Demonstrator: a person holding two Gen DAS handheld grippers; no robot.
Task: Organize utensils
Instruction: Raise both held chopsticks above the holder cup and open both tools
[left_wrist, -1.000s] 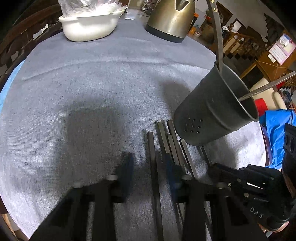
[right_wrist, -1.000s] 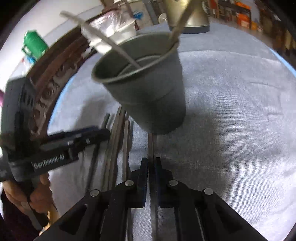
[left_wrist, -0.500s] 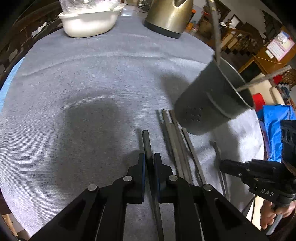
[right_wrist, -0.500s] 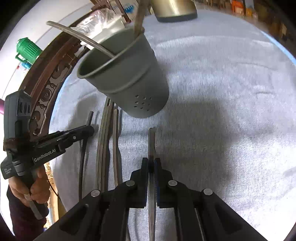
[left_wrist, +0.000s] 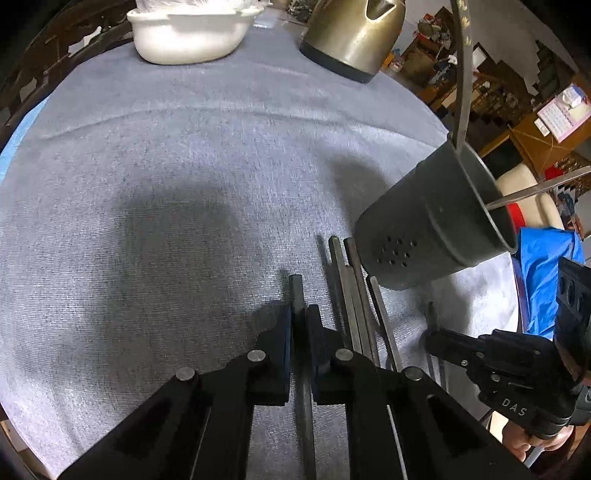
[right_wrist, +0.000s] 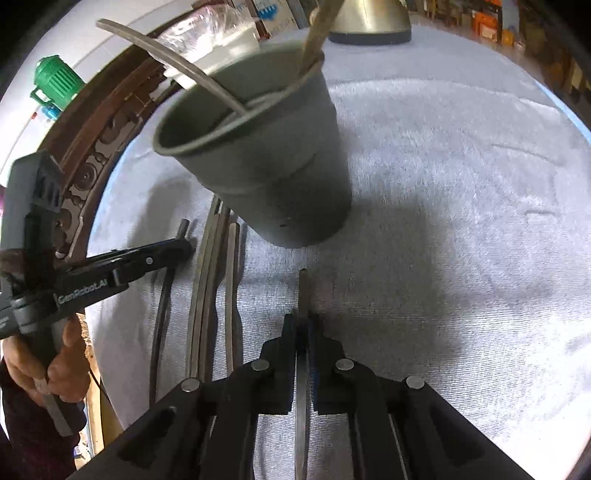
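A dark metal holder cup (left_wrist: 424, 229) with holes near its base stands on the grey cloth, two utensil handles (left_wrist: 463, 74) sticking out of it. Several loose utensils (left_wrist: 354, 295) lie side by side just in front of it. My left gripper (left_wrist: 298, 314) is shut on the handle of a dark utensil (left_wrist: 296, 288) lying left of that row. In the right wrist view the cup (right_wrist: 280, 177) is straight ahead, and my right gripper (right_wrist: 303, 325) is shut on a thin metal utensil (right_wrist: 303, 291) pointing at its base. The left gripper (right_wrist: 184, 249) shows at the left.
A white basin (left_wrist: 188, 33) and a brass kettle (left_wrist: 354, 33) stand at the table's far side. The grey cloth (left_wrist: 147, 166) covers the round table. Blue fabric (left_wrist: 546, 266) lies past the right edge, a carved wooden rim (right_wrist: 92, 155) past the left.
My left gripper's jaws went from wide apart to shut on the dark utensil's handle. The right gripper stayed shut on its thin utensil throughout.
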